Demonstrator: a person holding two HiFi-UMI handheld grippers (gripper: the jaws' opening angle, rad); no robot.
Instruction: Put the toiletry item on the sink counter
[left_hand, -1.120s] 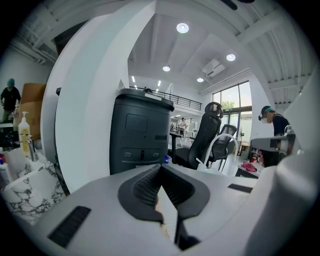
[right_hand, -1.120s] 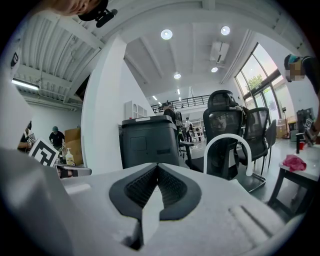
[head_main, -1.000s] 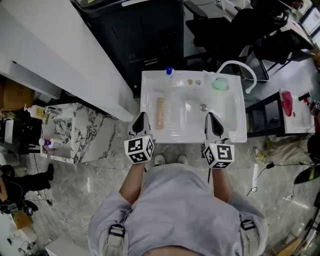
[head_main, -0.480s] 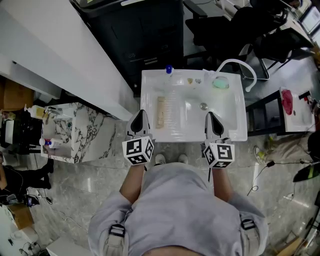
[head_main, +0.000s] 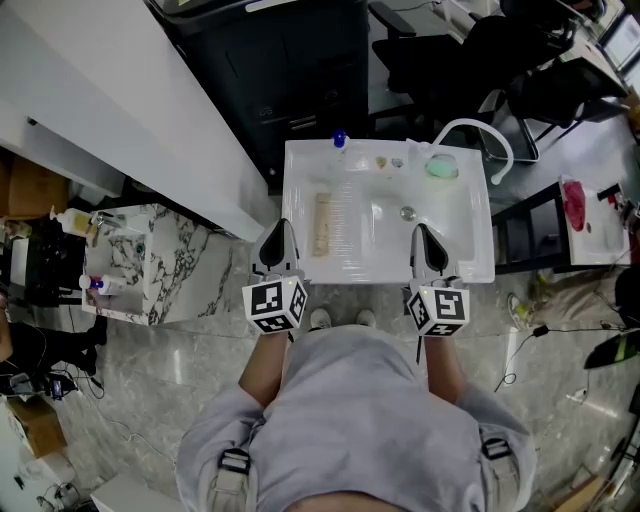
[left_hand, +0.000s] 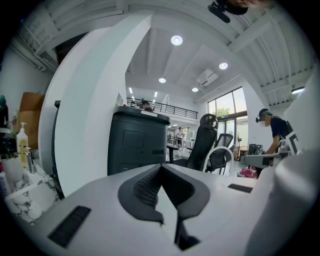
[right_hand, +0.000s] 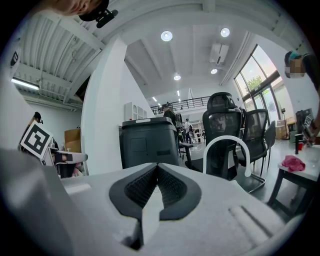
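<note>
In the head view a white sink unit (head_main: 470, 262) stands in front of me. A tan, ridged item (head_main: 322, 224) lies on its left drain side. At the back rim are a blue-capped bottle (head_main: 339, 141), two small items (head_main: 388, 162) and a green soap (head_main: 441, 168). A white arched faucet (head_main: 480, 135) rises at the back right. My left gripper (head_main: 279, 228) and right gripper (head_main: 424, 232) hover over the sink's near edge, both shut and holding nothing. In the gripper views the left gripper (left_hand: 160, 172) and the right gripper (right_hand: 157, 172) have their jaws pressed together.
A marble-patterned stand (head_main: 150, 265) with bottles is at the left. A black cabinet (head_main: 290, 80) stands behind the sink, with office chairs (head_main: 450, 50) beyond. A side table (head_main: 590, 240) at the right carries a pink cloth (head_main: 574, 205). The drain (head_main: 407, 213) sits in the basin.
My left gripper has drifted slightly left and toward me. The right gripper and the items on the sink have not moved.
</note>
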